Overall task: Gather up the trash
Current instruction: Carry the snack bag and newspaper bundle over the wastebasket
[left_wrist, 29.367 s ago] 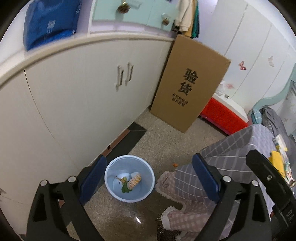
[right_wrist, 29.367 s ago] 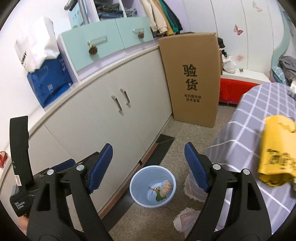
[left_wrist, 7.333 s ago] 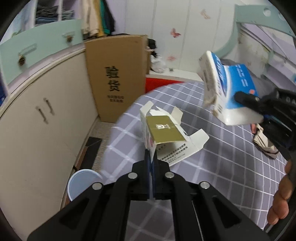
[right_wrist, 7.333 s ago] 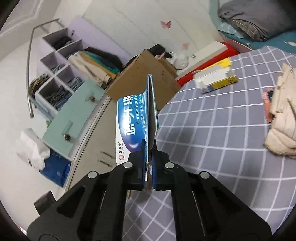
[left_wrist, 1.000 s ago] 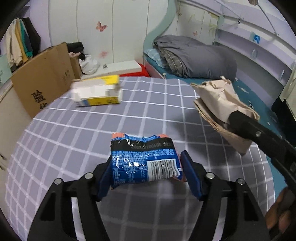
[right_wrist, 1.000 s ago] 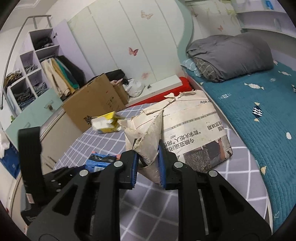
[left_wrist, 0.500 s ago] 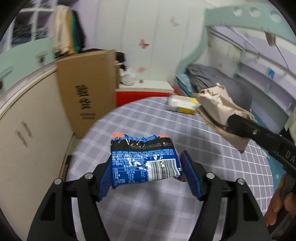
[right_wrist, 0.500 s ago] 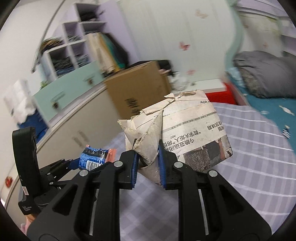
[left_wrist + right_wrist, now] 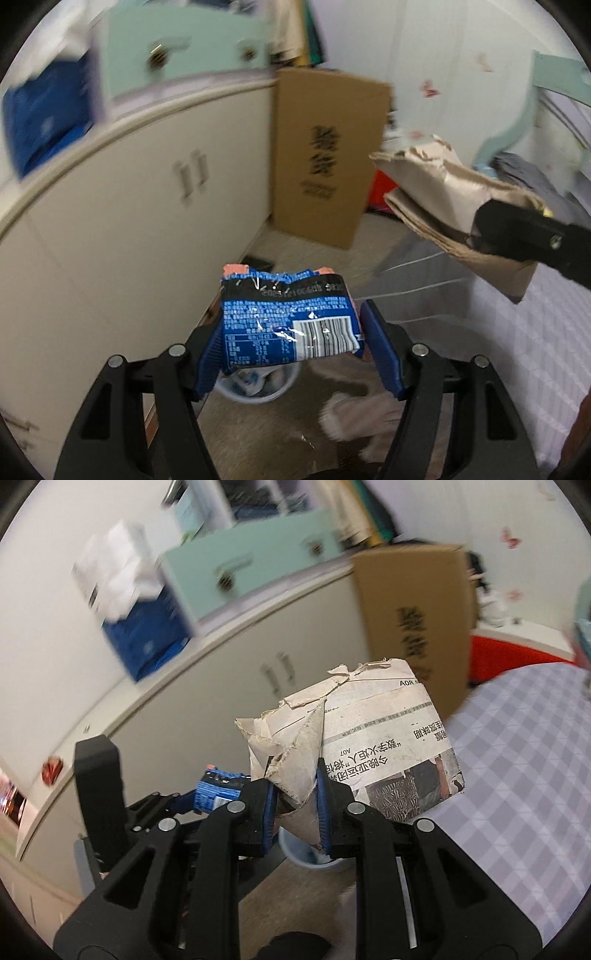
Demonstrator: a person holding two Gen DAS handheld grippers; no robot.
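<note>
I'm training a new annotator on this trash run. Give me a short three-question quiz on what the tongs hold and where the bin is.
1. True or false: the left tongs are empty.
2. What do the right tongs grip? A) folded newspaper B) yellow box C) sock
3. Fill in: the pale blue bin stands on the floor beside the white ____.

Key:
1. False; they clamp a blue snack wrapper.
2. A, the folded newspaper.
3. Cabinet.
</note>
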